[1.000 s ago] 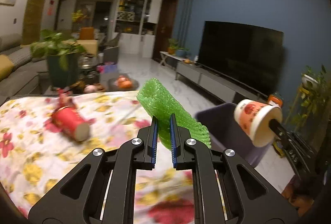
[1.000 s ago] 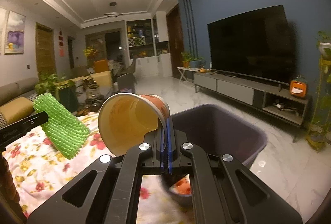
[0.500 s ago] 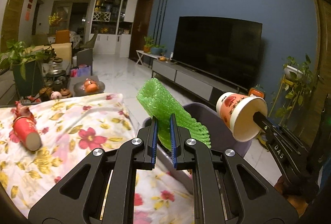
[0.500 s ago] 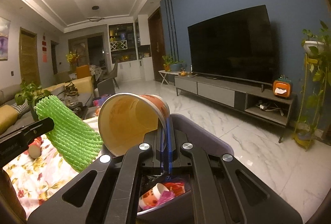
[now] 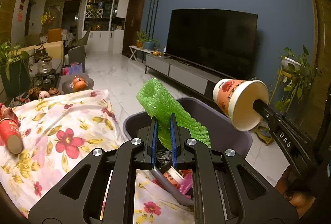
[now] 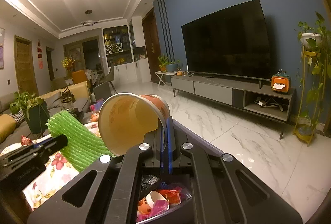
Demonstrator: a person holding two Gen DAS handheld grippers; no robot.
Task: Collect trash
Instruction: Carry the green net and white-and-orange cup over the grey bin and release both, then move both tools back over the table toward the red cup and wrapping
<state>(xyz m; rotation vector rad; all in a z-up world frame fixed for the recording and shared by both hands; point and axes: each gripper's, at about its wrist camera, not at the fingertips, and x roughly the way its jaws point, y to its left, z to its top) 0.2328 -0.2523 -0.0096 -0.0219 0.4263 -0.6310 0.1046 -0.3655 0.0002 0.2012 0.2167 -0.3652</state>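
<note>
Trash over the bin

We have swung both loads away from the floral cloth (image 5: pixel 62 120) until they hang above the bin (image 5: pixel 238 131). Our left gripper (image 5: pixel 163 137) is clenched on the green foam net (image 5: pixel 165 108), over the bin's near rim. Our right gripper (image 6: pixel 165 141) pinches the cup (image 6: pixel 132 118) by its wall, over the bin. Letting go looks next. A red cup (image 5: pixel 10 133) lies on the cloth, left of the bin.

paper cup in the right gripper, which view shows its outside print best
The left wrist view: the paper cup appears side-on, its orange printed wall in full, with one finger of the right gripper inside its mouth. The right wrist view looks into the cup's mouth and shows only a strip of print along the top.
</note>
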